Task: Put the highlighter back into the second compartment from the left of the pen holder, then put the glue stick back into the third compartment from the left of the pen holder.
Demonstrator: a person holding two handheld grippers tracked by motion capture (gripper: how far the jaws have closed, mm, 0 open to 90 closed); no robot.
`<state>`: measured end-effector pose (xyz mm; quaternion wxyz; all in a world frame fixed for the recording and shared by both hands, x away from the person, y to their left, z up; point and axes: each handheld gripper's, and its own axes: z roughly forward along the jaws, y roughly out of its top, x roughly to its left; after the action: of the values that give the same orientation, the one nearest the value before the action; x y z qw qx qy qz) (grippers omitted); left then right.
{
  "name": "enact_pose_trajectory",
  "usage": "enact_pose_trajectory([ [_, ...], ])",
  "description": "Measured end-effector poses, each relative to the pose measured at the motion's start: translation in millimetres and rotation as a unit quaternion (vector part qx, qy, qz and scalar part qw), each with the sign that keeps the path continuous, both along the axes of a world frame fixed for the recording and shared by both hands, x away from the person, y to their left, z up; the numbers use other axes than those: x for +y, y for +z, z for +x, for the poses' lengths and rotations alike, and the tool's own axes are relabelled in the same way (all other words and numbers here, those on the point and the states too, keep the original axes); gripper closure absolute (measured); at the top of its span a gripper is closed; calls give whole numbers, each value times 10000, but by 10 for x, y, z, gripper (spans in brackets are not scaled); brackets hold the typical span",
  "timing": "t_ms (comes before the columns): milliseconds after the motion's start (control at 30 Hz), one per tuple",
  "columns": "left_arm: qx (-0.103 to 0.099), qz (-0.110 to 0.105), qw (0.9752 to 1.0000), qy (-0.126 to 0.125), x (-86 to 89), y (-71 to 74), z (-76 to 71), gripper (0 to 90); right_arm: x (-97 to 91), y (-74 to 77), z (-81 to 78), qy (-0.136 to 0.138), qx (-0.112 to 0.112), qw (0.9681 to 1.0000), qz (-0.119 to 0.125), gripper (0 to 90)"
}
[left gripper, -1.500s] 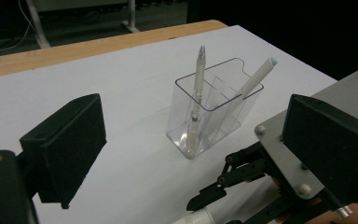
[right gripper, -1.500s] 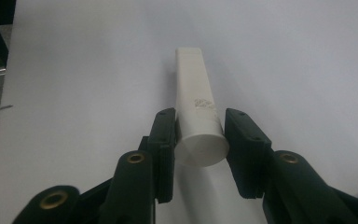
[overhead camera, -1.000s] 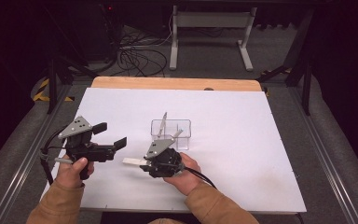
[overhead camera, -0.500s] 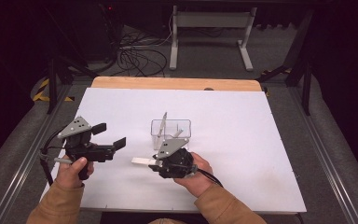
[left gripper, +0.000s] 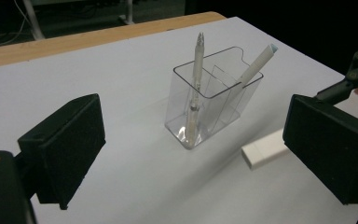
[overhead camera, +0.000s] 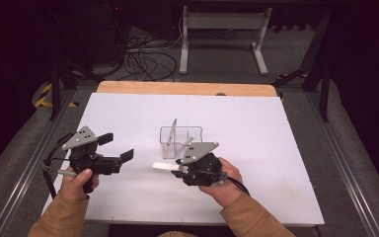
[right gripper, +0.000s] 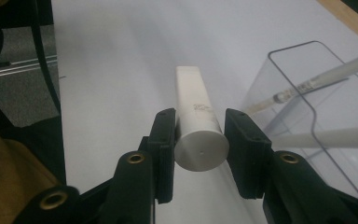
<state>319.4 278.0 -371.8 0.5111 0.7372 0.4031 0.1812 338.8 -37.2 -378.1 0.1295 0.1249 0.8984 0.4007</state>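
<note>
On our left, the left gripper (overhead camera: pixel 113 149) hovers over the white surface (overhead camera: pixel 256 128), jaws wide apart, nothing between them. Mid-surface stands the clear holder (overhead camera: pixel 180 141) with two pens. Just in front, our right gripper (overhead camera: pixel 177 168) has its jaws clamped on the white tube (right gripper: pixel 196 121). Beyond: wooden edge (overhead camera: pixel 182 88), cables (overhead camera: pixel 143 61), dark floor.

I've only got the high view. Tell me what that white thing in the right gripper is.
Observer: In the right gripper view it is a white tube. The right gripper has its jaws clamped on either side of it, just behind its round cap.
Operator: Now describe the inside of the clear holder.
Observer: The left gripper view shows a divider splitting the clear holder into compartments. One pen stands nearly upright in the near compartment. A second pen leans out at the far end.
</note>
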Motion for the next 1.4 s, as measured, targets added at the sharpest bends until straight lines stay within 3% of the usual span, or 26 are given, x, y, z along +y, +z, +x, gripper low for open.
enact_pose_trajectory([
  [500,41,75,9998,-188,0,-142,-49,57,-413,276,59,-452,20,9990,-63,656],
  [1400,7,54,9999,-141,99,-161,-68,54,-753,557,267,-1095,7,9936,-292,656],
])
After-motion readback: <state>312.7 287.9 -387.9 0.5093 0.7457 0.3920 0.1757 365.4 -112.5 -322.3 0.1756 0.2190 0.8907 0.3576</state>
